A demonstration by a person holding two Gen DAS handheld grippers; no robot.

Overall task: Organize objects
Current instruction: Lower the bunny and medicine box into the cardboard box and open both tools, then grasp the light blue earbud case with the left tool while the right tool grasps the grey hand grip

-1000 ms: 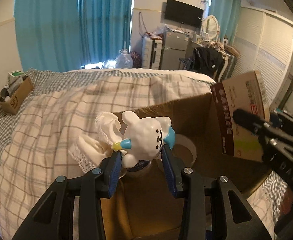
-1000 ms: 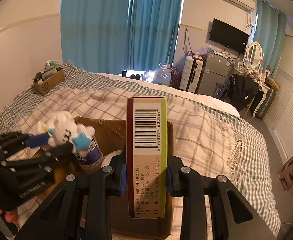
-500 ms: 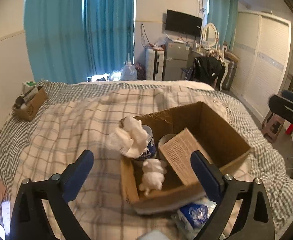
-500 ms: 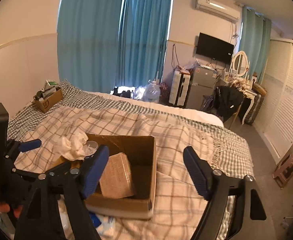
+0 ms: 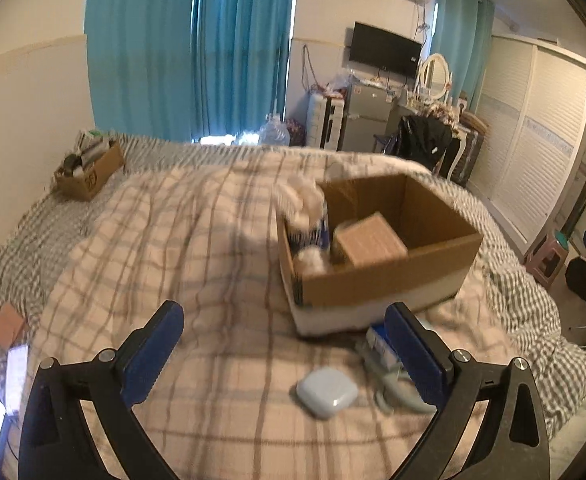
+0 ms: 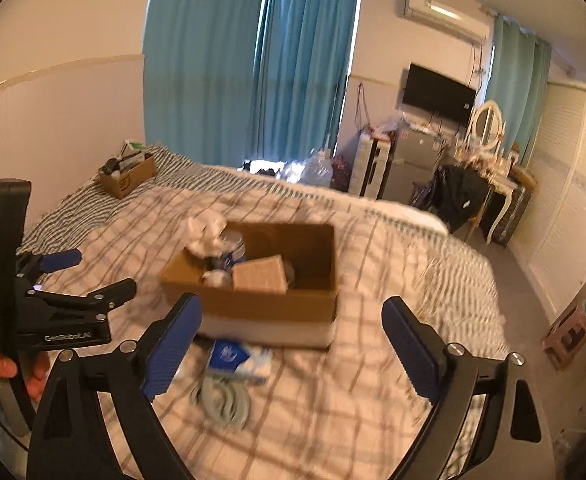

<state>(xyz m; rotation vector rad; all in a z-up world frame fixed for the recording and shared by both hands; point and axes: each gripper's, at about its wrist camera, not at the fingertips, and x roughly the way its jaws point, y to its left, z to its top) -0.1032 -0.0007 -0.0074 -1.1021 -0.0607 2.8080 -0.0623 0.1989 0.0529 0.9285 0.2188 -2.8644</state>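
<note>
Pale blue case [image 5: 327,393] lies just ahead between your left gripper [image 5: 289,350] wide empty jaws; drop straight down.

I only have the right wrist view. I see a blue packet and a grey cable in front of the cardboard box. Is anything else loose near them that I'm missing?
Observer: Yes. A pale blue rounded case lies on the blanket, left of the cable in the left wrist view and apart from the cardboard box.
Operator: Are the left tongs free to take it?
Observer: The left tongs are wide open with nothing between them, and the case lies just ahead of them.
Operator: Anything further left?
Observer: A small brown card lies near the bed's left edge.
</note>
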